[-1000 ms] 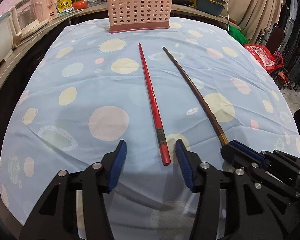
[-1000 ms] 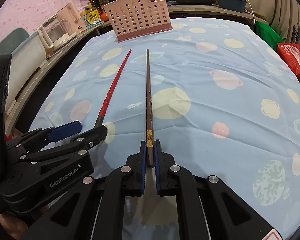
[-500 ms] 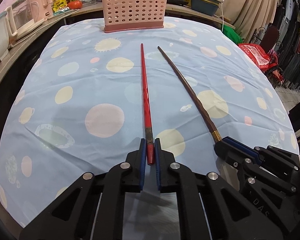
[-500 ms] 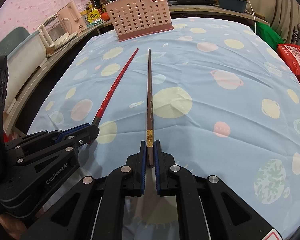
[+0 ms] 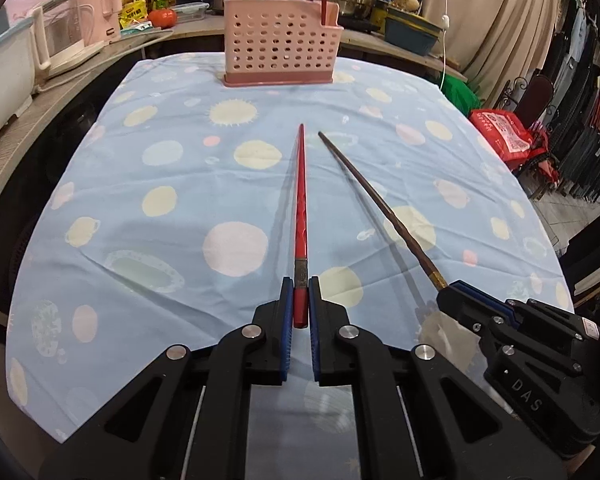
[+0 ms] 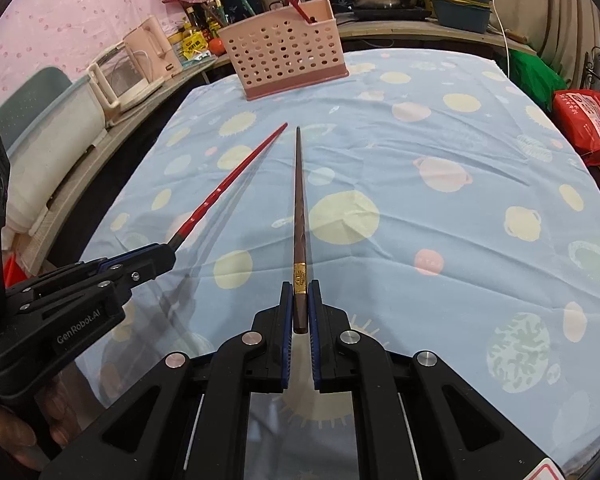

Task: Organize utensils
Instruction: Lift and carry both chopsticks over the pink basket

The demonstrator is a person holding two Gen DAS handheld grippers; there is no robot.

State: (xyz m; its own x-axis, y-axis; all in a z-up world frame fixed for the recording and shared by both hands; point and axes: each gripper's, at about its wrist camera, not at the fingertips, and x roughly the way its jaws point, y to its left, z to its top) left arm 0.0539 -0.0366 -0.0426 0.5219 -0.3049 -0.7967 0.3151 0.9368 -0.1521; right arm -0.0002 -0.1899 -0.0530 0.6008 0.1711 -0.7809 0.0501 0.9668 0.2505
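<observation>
Nearest: L gripper (image 5: 301, 306) fingers clamped on butt end of red chopstick (image 5: 301, 208), just closed onto it. Beside it, R gripper (image 6: 300, 306) fingers pinch butt end of brown chopstick (image 6: 299, 216) w/ gold band. Both sticks slant off the blue dotted tablecloth (image 5: 140, 208) on the tabletop, tips aimed toward pink perforated utensil holder (image 5: 280, 46) at far edge, which has utensils standing in it.
</observation>
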